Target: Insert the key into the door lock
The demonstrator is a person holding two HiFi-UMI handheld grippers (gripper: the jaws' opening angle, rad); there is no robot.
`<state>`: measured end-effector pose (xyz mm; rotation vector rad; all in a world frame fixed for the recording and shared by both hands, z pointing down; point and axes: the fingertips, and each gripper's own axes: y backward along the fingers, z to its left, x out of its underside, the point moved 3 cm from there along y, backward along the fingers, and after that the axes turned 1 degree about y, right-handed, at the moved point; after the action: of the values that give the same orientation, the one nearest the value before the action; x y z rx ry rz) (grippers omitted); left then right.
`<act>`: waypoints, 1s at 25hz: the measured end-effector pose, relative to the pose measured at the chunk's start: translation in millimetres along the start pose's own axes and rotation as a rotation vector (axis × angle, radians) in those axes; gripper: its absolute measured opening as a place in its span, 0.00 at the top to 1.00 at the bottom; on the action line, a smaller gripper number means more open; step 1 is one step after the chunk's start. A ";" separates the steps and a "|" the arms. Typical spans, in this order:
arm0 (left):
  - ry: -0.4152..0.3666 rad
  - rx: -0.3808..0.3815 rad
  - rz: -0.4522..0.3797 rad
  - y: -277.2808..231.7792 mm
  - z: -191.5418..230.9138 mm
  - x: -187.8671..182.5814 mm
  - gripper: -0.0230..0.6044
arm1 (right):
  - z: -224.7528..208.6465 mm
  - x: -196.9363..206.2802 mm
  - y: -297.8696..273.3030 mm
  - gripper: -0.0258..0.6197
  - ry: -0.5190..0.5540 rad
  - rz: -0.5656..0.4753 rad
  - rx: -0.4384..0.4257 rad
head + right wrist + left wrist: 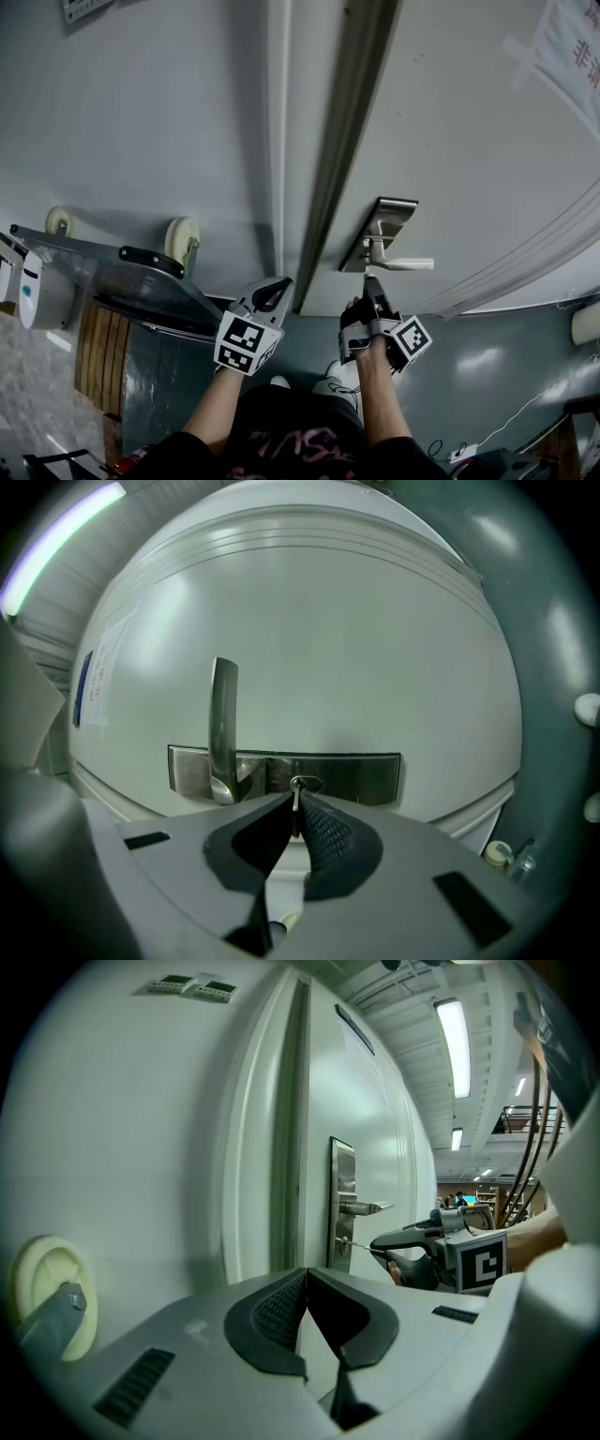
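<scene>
Two grippers face a white door (450,141). The left gripper (269,296) has its jaws pressed together with nothing between them; the door's edge runs just ahead of their tips, and the steel lock plate (342,1206) stands farther off to their right. The right gripper (372,286) pinches the key (296,799) between its jaws. The blade reaches forward from the tips to meet the keyhole (303,784) of the door lock; how deep it sits cannot be told. The lever handle (223,726) stands left of these jaws.
</scene>
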<state>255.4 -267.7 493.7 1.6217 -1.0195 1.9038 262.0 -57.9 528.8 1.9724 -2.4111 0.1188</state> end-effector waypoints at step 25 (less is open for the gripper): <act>0.012 0.007 0.011 -8.4 6.7 4.1 0.94 | -2.4 0.4 -15.4 0.84 -0.031 -0.034 -0.011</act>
<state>265.0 -268.0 500.0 1.6099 -1.0202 1.9235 276.9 -61.2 531.9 2.0239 -2.3900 0.0748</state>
